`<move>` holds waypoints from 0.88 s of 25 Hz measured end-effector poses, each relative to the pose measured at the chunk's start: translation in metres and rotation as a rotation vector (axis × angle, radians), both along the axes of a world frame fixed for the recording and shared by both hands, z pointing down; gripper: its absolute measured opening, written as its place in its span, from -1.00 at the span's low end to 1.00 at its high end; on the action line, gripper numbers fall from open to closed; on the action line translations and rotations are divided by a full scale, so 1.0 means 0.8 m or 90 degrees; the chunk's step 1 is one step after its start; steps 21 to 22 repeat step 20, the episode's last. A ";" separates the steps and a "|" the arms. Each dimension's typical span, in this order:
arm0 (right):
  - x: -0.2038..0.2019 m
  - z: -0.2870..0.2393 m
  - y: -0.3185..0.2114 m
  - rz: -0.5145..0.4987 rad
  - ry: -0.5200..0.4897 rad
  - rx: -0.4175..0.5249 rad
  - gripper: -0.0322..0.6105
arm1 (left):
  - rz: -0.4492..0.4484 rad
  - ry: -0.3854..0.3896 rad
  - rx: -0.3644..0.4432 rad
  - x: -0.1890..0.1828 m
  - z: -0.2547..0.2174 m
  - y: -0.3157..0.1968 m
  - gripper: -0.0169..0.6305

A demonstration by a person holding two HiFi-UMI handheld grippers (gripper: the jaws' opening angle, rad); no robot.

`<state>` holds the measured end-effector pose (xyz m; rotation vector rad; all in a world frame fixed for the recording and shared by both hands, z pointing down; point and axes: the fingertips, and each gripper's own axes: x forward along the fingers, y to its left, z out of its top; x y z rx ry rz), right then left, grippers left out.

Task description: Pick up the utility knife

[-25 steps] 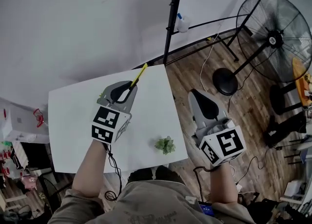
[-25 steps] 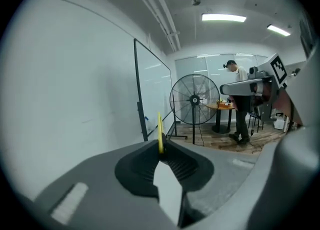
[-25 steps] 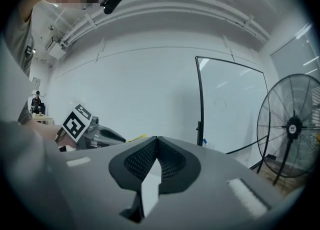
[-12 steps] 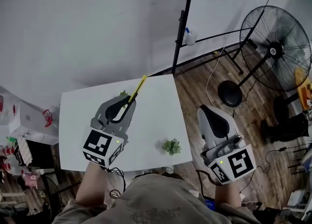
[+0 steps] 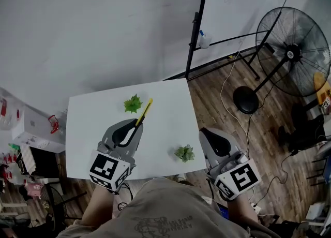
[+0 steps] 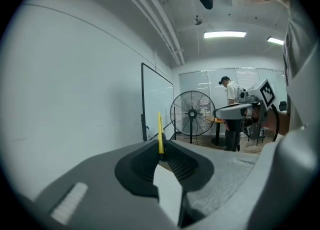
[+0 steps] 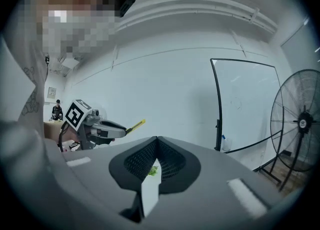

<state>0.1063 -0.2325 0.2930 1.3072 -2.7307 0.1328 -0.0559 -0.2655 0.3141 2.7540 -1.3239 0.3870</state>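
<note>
The utility knife (image 5: 144, 112) is a slim yellow bar, and my left gripper (image 5: 137, 123) is shut on its near end above the white table (image 5: 165, 97). In the left gripper view the knife (image 6: 160, 133) sticks up from the closed jaws of the left gripper (image 6: 161, 150). My right gripper (image 5: 203, 131) hovers at the table's right front corner, shut with nothing in it. The right gripper view shows its jaws closed at the right gripper (image 7: 156, 141), with the left gripper (image 7: 97, 130) and the knife (image 7: 135, 124) off to the left.
Two small green plants lie on the table, one (image 5: 133, 103) beyond the knife and one (image 5: 184, 153) near the front edge. A standing fan (image 5: 294, 50), a whiteboard stand (image 5: 195, 30) and a spray bottle (image 5: 205, 39) are to the right. Cluttered boxes (image 5: 26, 128) sit left.
The left gripper has drawn back toward the person with the knife, uncovering the far green plant. The right gripper has moved closer to the table's front corner.
</note>
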 end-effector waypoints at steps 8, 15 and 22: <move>-0.009 -0.007 -0.005 -0.012 0.004 0.012 -0.81 | 0.001 -0.008 0.001 0.000 0.003 0.004 -0.80; -0.006 0.008 0.000 -0.014 0.006 -0.014 -0.81 | 0.004 -0.003 0.003 0.002 0.000 0.012 -0.80; -0.004 0.009 -0.003 -0.004 0.004 -0.014 -0.81 | 0.008 -0.012 -0.001 -0.002 0.003 0.013 -0.80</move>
